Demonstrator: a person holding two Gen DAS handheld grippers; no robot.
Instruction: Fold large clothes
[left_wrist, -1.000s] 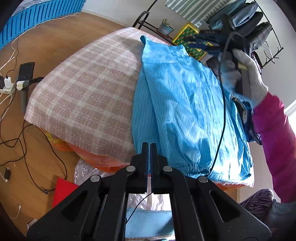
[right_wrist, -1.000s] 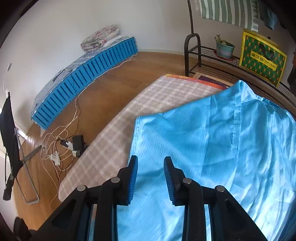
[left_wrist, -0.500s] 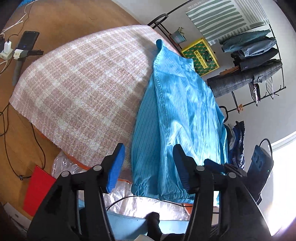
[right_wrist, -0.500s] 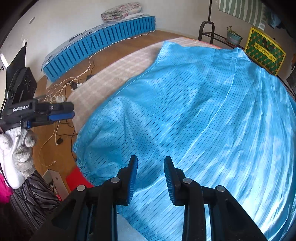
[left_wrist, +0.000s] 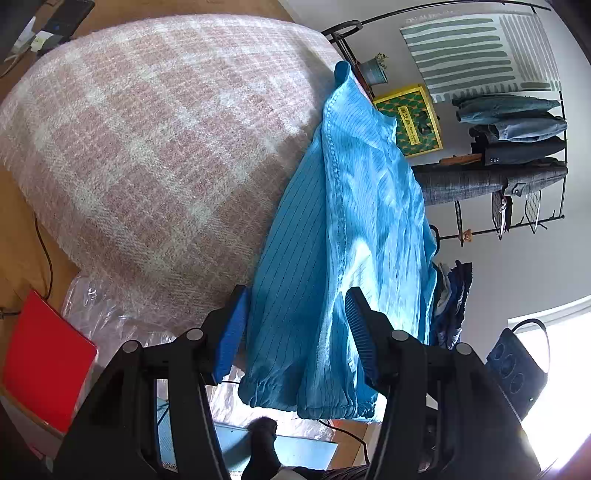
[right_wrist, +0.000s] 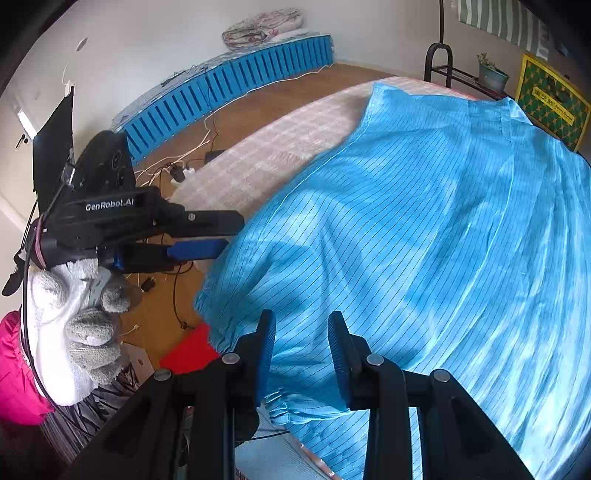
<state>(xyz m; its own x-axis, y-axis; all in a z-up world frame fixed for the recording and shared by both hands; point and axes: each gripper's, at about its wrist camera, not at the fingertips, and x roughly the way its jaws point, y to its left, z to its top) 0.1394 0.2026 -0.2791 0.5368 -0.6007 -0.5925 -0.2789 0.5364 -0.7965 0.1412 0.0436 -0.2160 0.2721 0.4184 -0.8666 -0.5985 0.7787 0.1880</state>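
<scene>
A large bright blue pinstriped garment (left_wrist: 354, 229) lies on a table under a pink-and-white checked cloth (left_wrist: 147, 140); its gathered hem hangs over the near edge. It fills the right wrist view (right_wrist: 424, 240). My left gripper (left_wrist: 295, 332) is open, its jaws on either side of the garment's near hem corner, not closed on it. It also shows in the right wrist view (right_wrist: 214, 236), held by a white-gloved hand, just left of the hem. My right gripper (right_wrist: 301, 350) is open just above the hem.
A clothes rack (left_wrist: 517, 147) with hung garments stands behind the table. A red box (left_wrist: 44, 362) and clear plastic (left_wrist: 110, 317) lie below the near edge. Cables and a power strip (right_wrist: 177, 173) are on the wood floor. A blue slatted mattress (right_wrist: 229, 92) lies along the wall.
My left gripper went from shut to wide open and closed in on the hem corner. My right gripper dropped from over the garment's middle to its near hem.
</scene>
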